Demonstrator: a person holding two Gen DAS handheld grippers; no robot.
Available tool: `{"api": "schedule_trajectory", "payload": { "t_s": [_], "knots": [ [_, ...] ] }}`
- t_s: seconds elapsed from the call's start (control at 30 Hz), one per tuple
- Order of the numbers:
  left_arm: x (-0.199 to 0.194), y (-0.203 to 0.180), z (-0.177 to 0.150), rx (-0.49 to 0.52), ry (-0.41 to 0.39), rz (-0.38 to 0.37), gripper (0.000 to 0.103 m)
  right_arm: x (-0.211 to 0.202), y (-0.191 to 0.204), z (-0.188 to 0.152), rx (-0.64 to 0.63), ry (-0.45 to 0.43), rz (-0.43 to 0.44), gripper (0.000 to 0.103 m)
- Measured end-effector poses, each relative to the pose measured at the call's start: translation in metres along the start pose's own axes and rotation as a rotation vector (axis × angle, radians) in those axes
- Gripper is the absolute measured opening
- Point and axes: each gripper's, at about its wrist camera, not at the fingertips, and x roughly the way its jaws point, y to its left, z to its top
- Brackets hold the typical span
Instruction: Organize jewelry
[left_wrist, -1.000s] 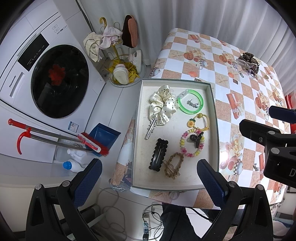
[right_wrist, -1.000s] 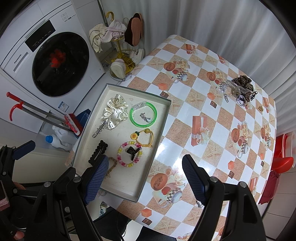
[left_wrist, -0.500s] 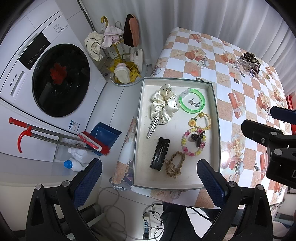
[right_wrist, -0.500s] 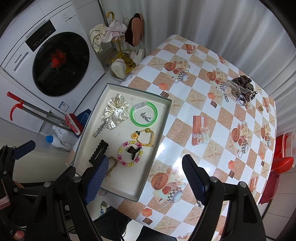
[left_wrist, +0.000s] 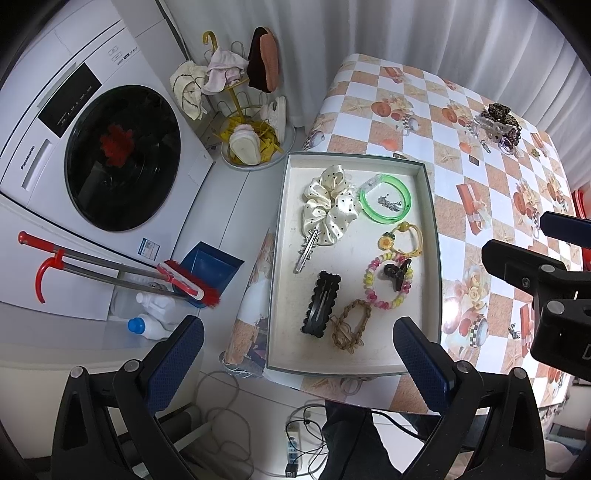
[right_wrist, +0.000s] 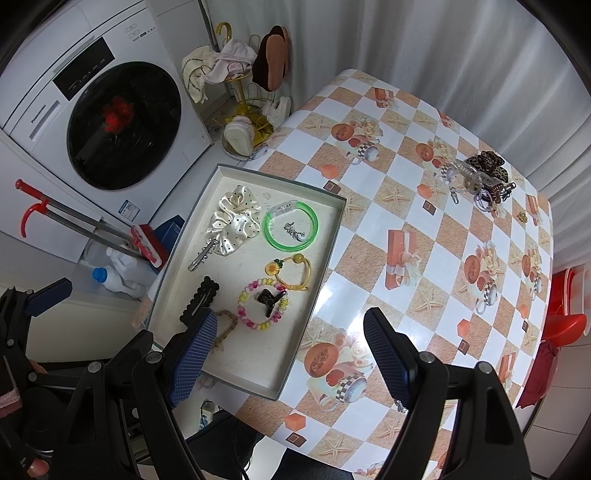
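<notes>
A shallow grey tray (left_wrist: 430, 206) (right_wrist: 332, 236) lies on the table's left end. It holds a cream scrunchie (left_wrist: 328, 205) (right_wrist: 232, 219), a green bangle (left_wrist: 386, 202) (right_wrist: 291, 229), a silver clip (left_wrist: 306, 251), a black clip (left_wrist: 320, 304) (right_wrist: 199, 301), a braided tie (left_wrist: 349, 325), a bead bracelet (left_wrist: 386, 280) (right_wrist: 262, 304) and a yellow tie (left_wrist: 400, 240). A pile of accessories (left_wrist: 496, 123) (right_wrist: 480, 177) lies at the far end. My left gripper (left_wrist: 297, 354) is open, high above the tray's near end. My right gripper (right_wrist: 291, 350) is open, high above the tray's right edge.
The checked tablecloth (right_wrist: 424, 258) covers the table. A washing machine (left_wrist: 92, 155), a shoe rack (left_wrist: 243, 122), a broom with dustpan (left_wrist: 177, 280) and bottles (left_wrist: 147, 325) stand on the floor at left. A red stool (right_wrist: 565, 317) is at right.
Both grippers have drifted very slightly; the scene has shifted a little in both views. Both stay open and empty.
</notes>
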Motion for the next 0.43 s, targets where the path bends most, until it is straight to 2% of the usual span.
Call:
{"api": "schedule_trajectory", "payload": {
  "t_s": [0.43],
  "knots": [
    [0.0013,0.0049,-0.0066,0.009,-0.009,0.003,0.103,0.0004,0.0015,0.0001,0.007,-0.001,-0.001,0.084]
  ]
}}
